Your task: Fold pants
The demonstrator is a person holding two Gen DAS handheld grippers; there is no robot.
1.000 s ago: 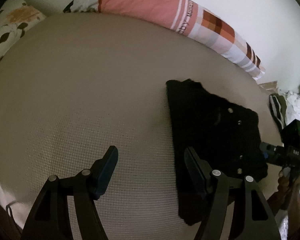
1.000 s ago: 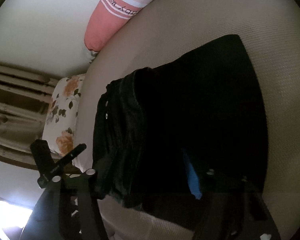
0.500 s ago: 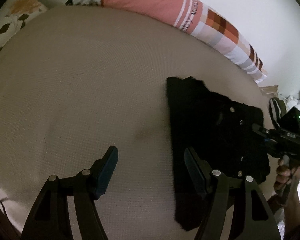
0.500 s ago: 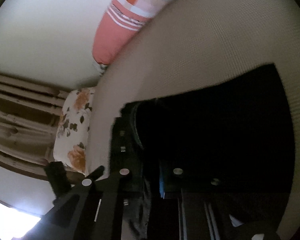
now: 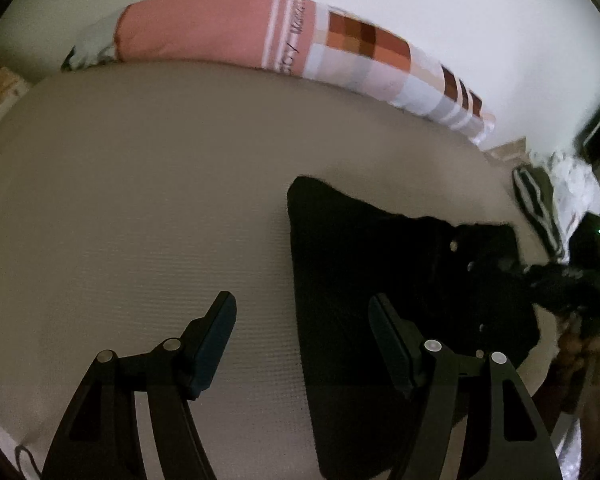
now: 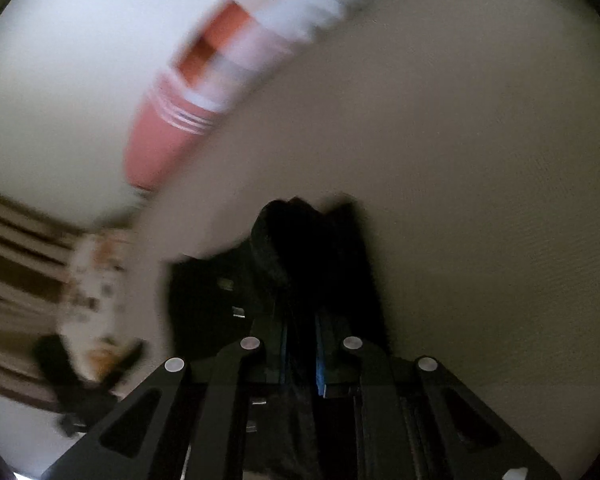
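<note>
We keep the left gripper (image 5: 302, 320) wide above the bed (image 5: 140, 200); our right gripper (image 6: 300, 344) clamps the black pants (image 6: 312, 248) narrowly

Striped bolster pillow (image 5: 292, 36) w/ printed wording, blurred, illegible, no other text

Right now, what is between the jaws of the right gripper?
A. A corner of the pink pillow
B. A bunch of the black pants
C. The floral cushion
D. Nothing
B: in the right wrist view the right gripper has its jaws nearly together with a fold of the black pants pinched between them.
</note>
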